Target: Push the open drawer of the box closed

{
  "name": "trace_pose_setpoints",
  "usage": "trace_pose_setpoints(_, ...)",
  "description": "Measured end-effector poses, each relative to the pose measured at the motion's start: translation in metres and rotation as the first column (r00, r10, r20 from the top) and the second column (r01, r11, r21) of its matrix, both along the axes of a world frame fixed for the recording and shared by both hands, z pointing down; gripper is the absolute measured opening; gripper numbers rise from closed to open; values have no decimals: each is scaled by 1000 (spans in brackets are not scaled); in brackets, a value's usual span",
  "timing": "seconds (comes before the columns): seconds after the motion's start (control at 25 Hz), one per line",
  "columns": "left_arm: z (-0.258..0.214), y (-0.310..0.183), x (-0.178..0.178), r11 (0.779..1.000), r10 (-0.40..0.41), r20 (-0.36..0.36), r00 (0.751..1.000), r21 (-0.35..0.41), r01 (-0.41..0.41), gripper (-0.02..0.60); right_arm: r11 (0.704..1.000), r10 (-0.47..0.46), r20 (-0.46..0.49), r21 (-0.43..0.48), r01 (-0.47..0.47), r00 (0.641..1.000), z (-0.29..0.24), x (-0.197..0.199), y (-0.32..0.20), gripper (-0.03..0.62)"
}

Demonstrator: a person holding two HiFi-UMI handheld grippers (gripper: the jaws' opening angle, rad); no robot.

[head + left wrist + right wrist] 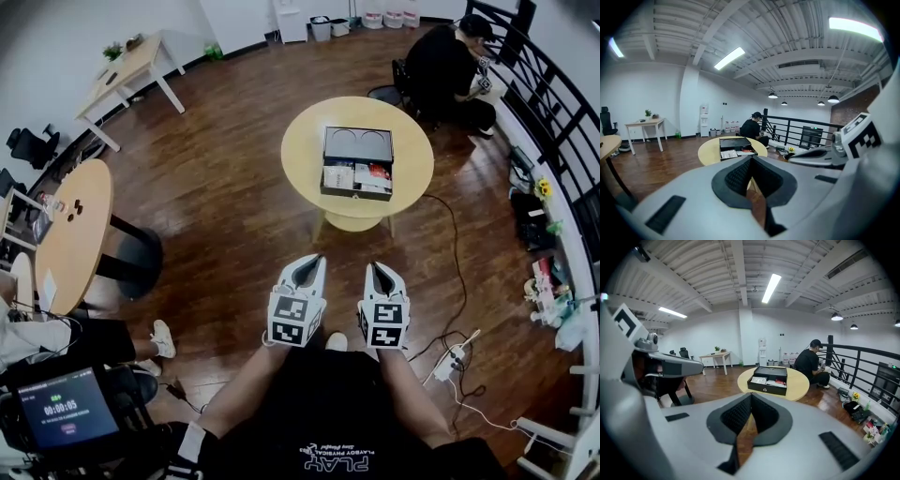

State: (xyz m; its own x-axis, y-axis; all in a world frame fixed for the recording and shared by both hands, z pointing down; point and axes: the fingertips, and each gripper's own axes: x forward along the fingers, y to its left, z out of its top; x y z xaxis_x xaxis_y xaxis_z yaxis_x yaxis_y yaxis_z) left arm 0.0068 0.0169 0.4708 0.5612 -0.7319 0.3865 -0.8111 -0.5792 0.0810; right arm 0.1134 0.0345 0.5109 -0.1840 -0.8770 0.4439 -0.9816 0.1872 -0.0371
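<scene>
Grippers held low and side by side near person's torso in head view, left gripper and right gripper, both over wood floor, tips pointing ahead toward the table. Left gripper view: left gripper fingers pressed together at the tips, nothing between them. Right gripper view: right gripper fingers likewise closed tip to tip, holding nothing. Round light-wood table stands well ahead of both sets of fingers, apart from them. On it the black box, roughly centred, lid top with two round marks. Its drawer is pulled out on the side facing the fingers, open, with papers and a red item inside; exact contents too small to tell. Box and drawer also seen straight beyond the closed fingertips in both gripper views, box and box, drawer front facing the right fingers. No contact between either gripper and the box. Seated person in dark clothes beyond the table, to the right of the fingers, by a black railing. Cable runs along the floor from the table to the right of the right fingers.
</scene>
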Motion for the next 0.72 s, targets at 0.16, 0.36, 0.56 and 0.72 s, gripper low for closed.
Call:
trace_pose_setpoints(0.16, -6, -7, 6, 1000, 7, -8, 1000, 19, -7, -3, 1000, 5, -1, -9, -5, 1000, 3, 2, -7, 5)
trace_pose_setpoints(0.36, -9, -9, 15, 997, 25, 29, 999, 68, -27, -3, 999, 33, 2, -9, -33, 999, 4, 17, -15, 5)
trace_pose_setpoints(0.56, -4, -30, 22, 997, 42, 25, 999, 65, -44, -3, 999, 45, 8, 3, -45, 999, 2, 21, -37, 5)
trace_pose_setpoints(0.72, -3, -55, 21, 998, 30, 19, 999, 62, -31, -3, 999, 33, -2, 3, -33, 999, 2, 19, -60, 5)
